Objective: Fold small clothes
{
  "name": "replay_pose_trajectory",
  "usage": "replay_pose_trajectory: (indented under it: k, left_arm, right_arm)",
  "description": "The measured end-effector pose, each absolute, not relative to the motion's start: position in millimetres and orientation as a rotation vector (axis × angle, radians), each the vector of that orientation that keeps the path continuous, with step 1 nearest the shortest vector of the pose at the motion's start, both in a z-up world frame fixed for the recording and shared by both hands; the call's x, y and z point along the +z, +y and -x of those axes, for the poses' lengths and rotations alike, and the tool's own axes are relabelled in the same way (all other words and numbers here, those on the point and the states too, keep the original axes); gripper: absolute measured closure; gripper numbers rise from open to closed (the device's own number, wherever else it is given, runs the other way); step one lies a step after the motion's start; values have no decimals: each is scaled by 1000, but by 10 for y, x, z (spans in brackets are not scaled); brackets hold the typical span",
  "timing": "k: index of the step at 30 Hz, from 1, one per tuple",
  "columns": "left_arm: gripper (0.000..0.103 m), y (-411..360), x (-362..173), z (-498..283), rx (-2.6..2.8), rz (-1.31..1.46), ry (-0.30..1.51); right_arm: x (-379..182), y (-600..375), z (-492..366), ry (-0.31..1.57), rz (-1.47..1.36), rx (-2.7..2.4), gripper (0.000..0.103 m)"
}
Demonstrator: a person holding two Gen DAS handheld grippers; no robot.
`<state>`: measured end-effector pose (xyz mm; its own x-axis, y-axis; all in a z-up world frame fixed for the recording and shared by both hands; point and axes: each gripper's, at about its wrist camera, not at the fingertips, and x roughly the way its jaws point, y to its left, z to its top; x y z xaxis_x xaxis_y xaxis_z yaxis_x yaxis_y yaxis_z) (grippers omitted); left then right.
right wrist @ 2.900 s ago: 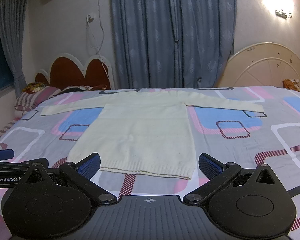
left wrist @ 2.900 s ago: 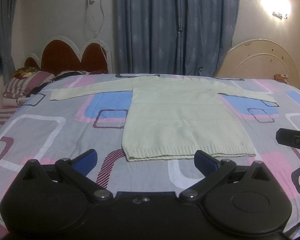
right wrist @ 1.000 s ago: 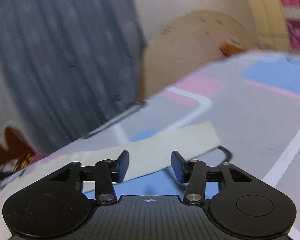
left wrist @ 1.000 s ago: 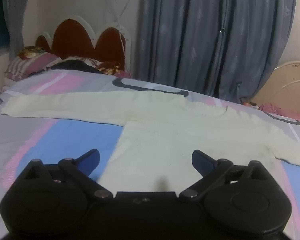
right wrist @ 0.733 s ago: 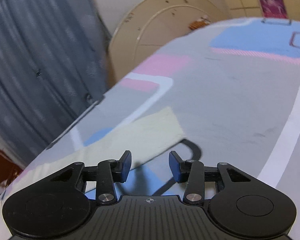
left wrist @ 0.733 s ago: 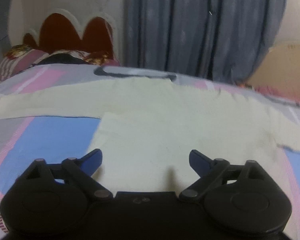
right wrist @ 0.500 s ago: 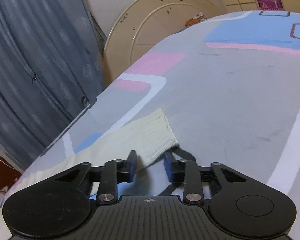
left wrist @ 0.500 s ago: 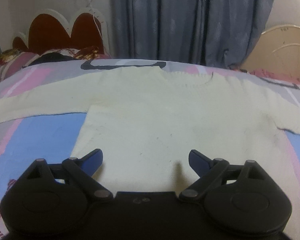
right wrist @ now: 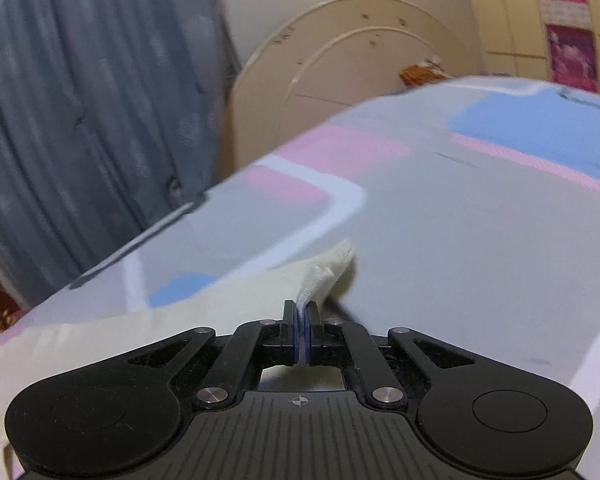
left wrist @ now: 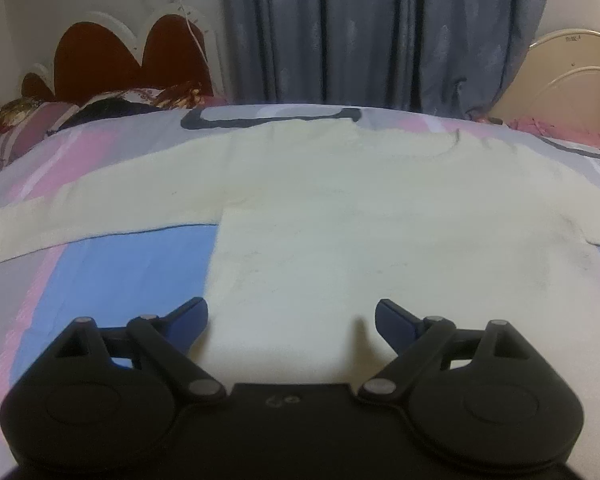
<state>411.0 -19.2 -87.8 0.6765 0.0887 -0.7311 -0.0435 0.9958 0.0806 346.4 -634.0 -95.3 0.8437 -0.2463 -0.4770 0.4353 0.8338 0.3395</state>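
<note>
A cream knitted sweater (left wrist: 340,216) lies flat on the patterned bedspread (left wrist: 112,272), front up, sleeves spread out to both sides. My left gripper (left wrist: 291,316) is open and empty, low over the sweater's body near its left side seam. My right gripper (right wrist: 301,320) is shut on the cuff of the sweater's right sleeve (right wrist: 324,272); the cuff bunches up between the pads and the sleeve (right wrist: 172,312) trails off to the left.
A red and white headboard (left wrist: 112,60) and pillows (left wrist: 24,128) are at the far left. Blue curtains (left wrist: 380,28) hang behind the bed. A cream round board (right wrist: 340,92) leans against the wall past the bed's right end.
My right gripper has closed on the sleeve cuff, which now puckers upward. My left gripper has edged a little closer over the sweater body and stays open.
</note>
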Motion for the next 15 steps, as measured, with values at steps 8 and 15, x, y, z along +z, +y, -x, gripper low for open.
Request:
replay_pose_trajectory:
  k: [8,15]
  left_arm:
    - [33,22,-837,-4276,-22,68,786]
    - [32,237,-682,-4369,-60,184,743]
  right_arm:
    - [-664,-4962,-3888,427,-259,-115,101]
    - [-649,-3322,-4327,438,-158,144,101]
